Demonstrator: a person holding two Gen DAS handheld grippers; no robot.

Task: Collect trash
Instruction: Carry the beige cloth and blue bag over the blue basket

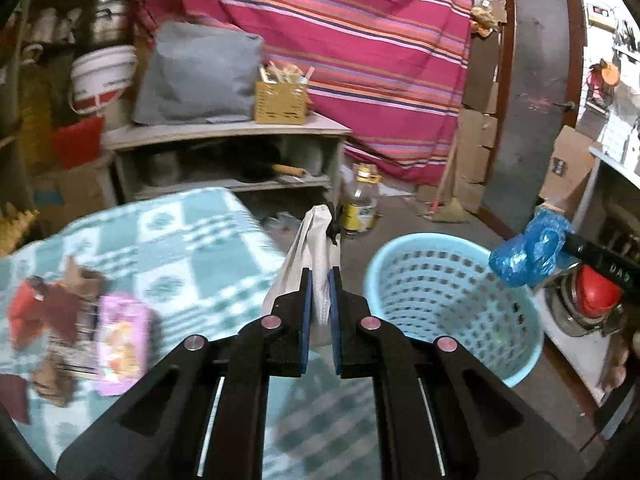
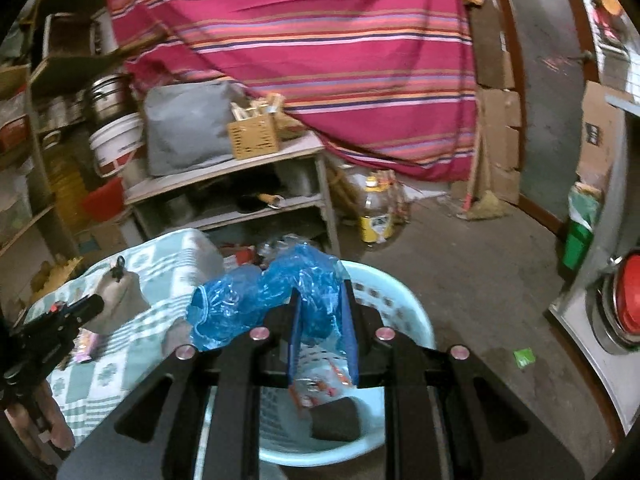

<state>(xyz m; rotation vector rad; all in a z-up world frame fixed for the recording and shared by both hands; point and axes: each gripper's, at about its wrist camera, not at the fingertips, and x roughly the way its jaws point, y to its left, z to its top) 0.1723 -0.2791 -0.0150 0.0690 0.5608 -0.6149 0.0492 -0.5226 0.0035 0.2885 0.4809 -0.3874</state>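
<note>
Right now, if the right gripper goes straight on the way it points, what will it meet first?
Probably the light blue basket. The right gripper, shut on a blue plastic bag, points down over the basket's opening, so it would likely meet the trash inside or the basket wall. Depth is unclear.

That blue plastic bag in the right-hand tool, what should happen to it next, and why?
Probably open the right gripper and let the blue plastic bag drop. It is pinched between the fingers and hangs over the light blue basket, where other trash already lies. The left gripper, holding a white paper bag beside the basket, could follow.
</note>
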